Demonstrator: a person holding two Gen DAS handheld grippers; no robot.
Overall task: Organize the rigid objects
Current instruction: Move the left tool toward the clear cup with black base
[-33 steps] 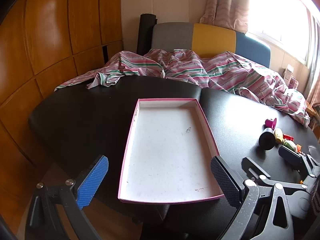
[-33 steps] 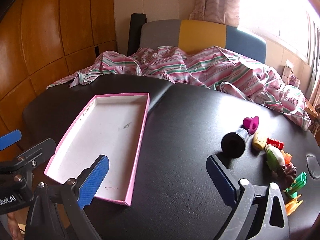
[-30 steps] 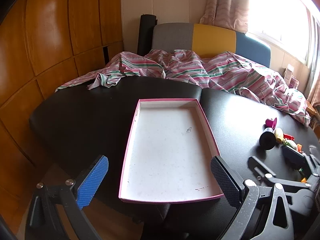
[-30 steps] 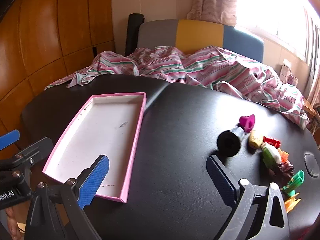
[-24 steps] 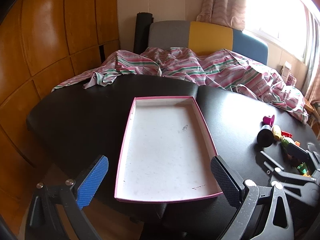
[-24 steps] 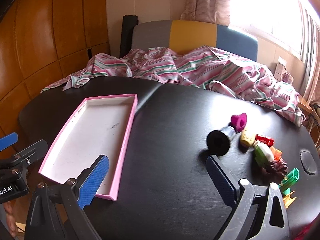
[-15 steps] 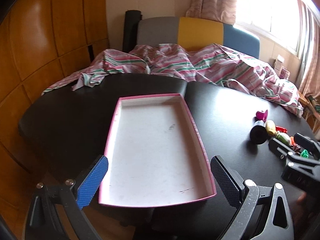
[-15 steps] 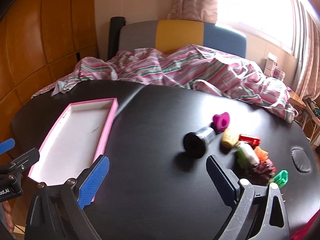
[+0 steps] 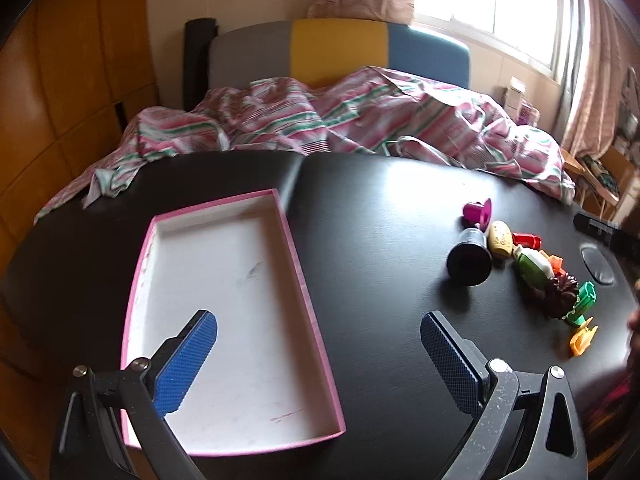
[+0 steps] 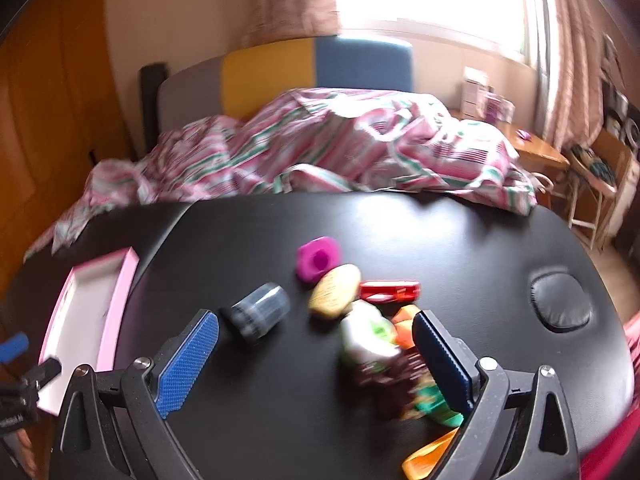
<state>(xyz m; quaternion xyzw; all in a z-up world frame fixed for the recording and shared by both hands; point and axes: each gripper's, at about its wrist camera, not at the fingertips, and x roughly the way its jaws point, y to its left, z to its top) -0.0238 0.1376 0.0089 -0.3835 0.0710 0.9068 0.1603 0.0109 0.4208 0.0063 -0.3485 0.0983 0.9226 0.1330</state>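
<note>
A shallow pink-rimmed white tray (image 9: 140, 264) lies empty on the left of the black table; its corner shows in the right wrist view (image 10: 124, 276). Small objects cluster on the right: a black cylinder (image 9: 469, 258) (image 10: 258, 312), a magenta piece (image 9: 478, 213) (image 10: 318, 262), a yellow-tan piece (image 9: 501, 238) (image 10: 336, 290), a red clip (image 10: 390, 291), a green-white bottle (image 9: 530, 266) (image 10: 368, 338), a brown burr-like piece (image 9: 560, 296), green (image 9: 584, 302) and orange pieces (image 9: 582, 340). My left gripper (image 9: 318, 360) is open over the tray's near right edge. My right gripper (image 10: 314, 360) is open, low over the cluster.
A striped pink blanket (image 9: 340, 120) is heaped along the table's far edge before a grey, yellow and blue headboard (image 9: 340, 48). A round recess (image 10: 560, 306) sits in the table top at the right. Wood panelling stands at the left.
My right gripper has moved right and forward, from beside the tray to over the cluster. My left gripper has swung right, so the tray now sits left in its view.
</note>
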